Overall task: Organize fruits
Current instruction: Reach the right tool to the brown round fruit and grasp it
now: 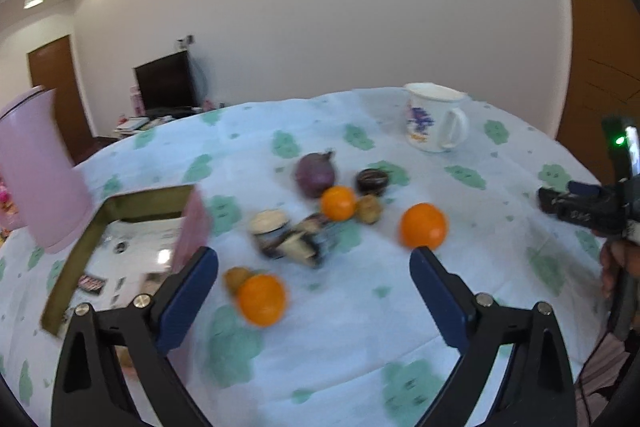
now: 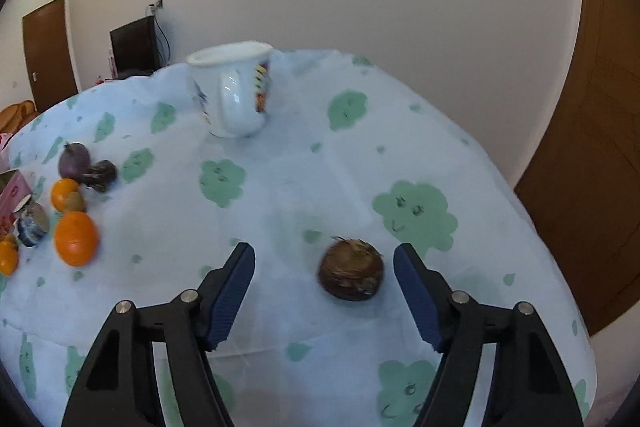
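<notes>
My left gripper (image 1: 314, 259) is open and empty above the table. An orange (image 1: 262, 299) with a small brown fruit (image 1: 237, 277) beside it lies just ahead of its left finger. Another orange (image 1: 423, 225) lies by its right fingertip, and a third orange (image 1: 338, 203) sits farther off beside a purple onion (image 1: 315, 173) and a kiwi (image 1: 369, 209). My right gripper (image 2: 324, 254) is open, and a brown round fruit (image 2: 351, 271) lies on the cloth between its fingers, nearer the right one. The fruit cluster (image 2: 75, 237) shows at its far left.
A white mug (image 1: 434, 119) stands at the back; it also shows in the right wrist view (image 2: 234, 95). A pink pitcher (image 1: 38, 171) and an open box (image 1: 120, 251) are at the left. A small jar (image 1: 269, 225) and a dark round object (image 1: 372, 181) lie among the fruit.
</notes>
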### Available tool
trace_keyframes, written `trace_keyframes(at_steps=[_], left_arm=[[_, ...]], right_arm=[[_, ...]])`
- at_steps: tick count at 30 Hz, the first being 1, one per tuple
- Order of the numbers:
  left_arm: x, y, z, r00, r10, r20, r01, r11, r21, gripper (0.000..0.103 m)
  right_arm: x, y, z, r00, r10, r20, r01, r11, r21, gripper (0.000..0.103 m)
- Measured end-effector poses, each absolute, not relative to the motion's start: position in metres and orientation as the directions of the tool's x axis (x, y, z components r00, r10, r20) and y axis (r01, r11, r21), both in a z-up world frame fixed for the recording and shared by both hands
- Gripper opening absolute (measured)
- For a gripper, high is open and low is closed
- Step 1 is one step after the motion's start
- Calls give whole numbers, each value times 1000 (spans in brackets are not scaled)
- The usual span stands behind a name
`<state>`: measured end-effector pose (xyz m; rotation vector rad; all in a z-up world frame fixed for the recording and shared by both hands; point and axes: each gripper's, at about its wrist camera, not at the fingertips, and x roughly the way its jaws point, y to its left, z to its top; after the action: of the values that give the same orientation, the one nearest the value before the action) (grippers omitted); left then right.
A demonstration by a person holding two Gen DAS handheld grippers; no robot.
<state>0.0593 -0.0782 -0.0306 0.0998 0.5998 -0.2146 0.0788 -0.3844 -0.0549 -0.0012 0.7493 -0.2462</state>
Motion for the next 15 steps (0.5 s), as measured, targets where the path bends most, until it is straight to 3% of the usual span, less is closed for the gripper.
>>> trace_keyframes(at_steps=[3, 9, 13, 15], left_arm=[[71, -102, -31, 782, -211, -587, 279, 960, 28, 89], [99, -138, -40, 715, -270, -645, 353, 936, -1, 85], [111, -153, -49, 690, -282, -667, 374, 928, -5, 69], [114, -156, -53, 673, -295, -679, 382, 924, -22, 68]], right_arm=[[78, -393, -59, 691, -221, -688, 229, 970, -82, 70], [77, -398, -66, 677, -202, -707, 224, 973, -63, 62], [84, -402, -70, 661, -175, -730, 215, 976, -39, 55], [88, -403, -74, 647, -160, -746, 210, 977, -28, 51]])
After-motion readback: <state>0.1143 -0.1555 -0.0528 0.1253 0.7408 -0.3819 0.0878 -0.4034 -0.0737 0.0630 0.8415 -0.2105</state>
